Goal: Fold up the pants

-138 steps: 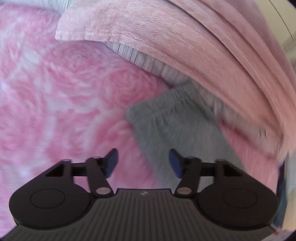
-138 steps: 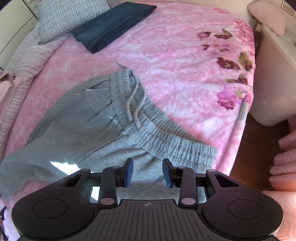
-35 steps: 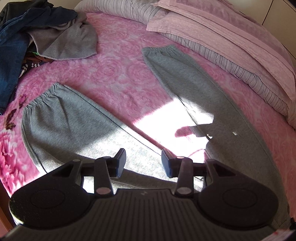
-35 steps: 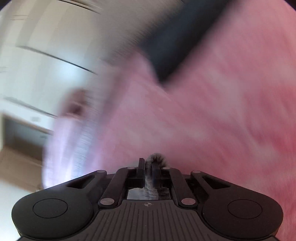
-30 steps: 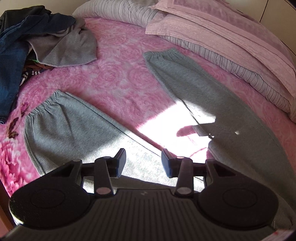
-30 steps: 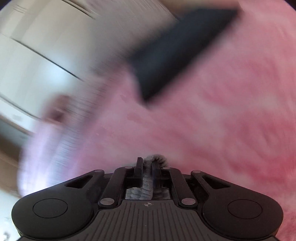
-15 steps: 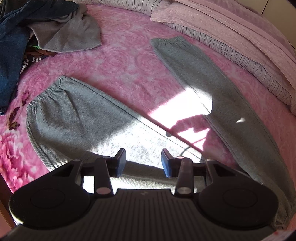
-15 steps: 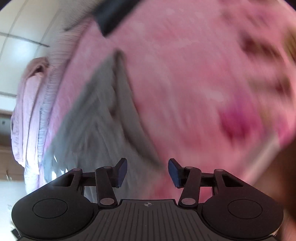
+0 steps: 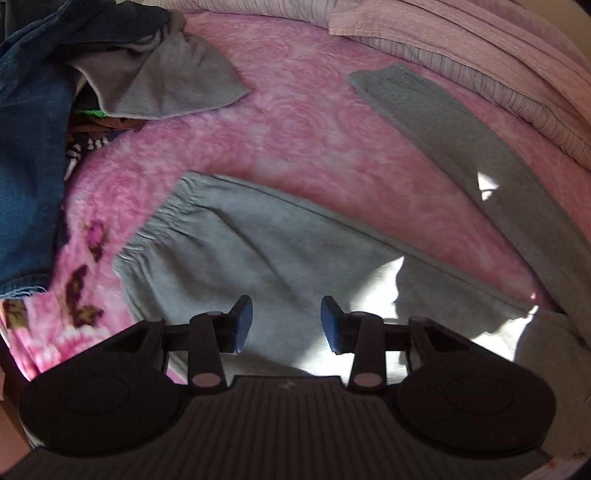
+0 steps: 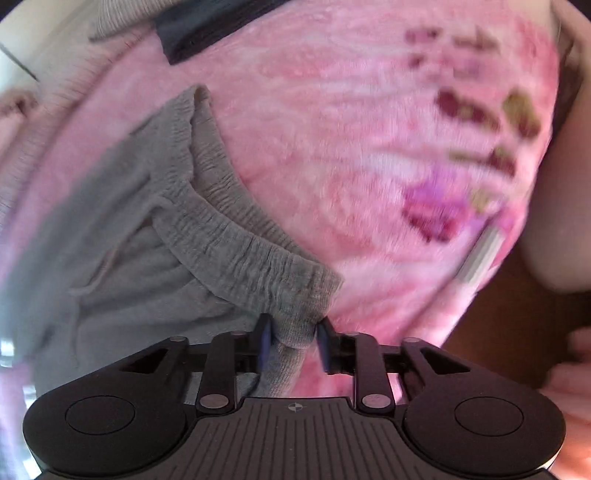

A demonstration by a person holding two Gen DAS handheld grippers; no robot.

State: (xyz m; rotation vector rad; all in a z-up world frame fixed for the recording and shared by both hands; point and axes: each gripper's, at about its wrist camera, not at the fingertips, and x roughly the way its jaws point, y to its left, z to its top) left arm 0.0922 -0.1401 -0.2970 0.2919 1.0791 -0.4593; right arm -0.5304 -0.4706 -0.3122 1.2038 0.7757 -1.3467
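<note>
Grey sweatpants lie spread on a pink floral blanket (image 9: 295, 122). In the left wrist view the near leg (image 9: 258, 251) ends in a gathered cuff (image 9: 155, 229), and the far leg (image 9: 461, 140) runs along the right. My left gripper (image 9: 286, 325) hovers open over the near leg, with nothing between its blue pads. In the right wrist view the elastic waistband (image 10: 229, 229) crosses the middle, its drawstring (image 10: 96, 273) trailing left. My right gripper (image 10: 293, 334) has its fingers pressed against the near corner of the waistband (image 10: 295, 328), with fabric bunched between them.
A heap of jeans (image 9: 29, 147) and a grey garment (image 9: 166, 81) sits at the far left. Pink and striped bedding (image 9: 498, 66) borders the far leg. A dark folded garment (image 10: 207, 26) lies beyond the waistband. The bed edge, brown floor (image 10: 495, 325) and white furniture (image 10: 561, 192) are at the right.
My right gripper, open above the waistband half a second ago, has dropped and shut on its near corner. The left gripper has moved closer over the near leg, staying open.
</note>
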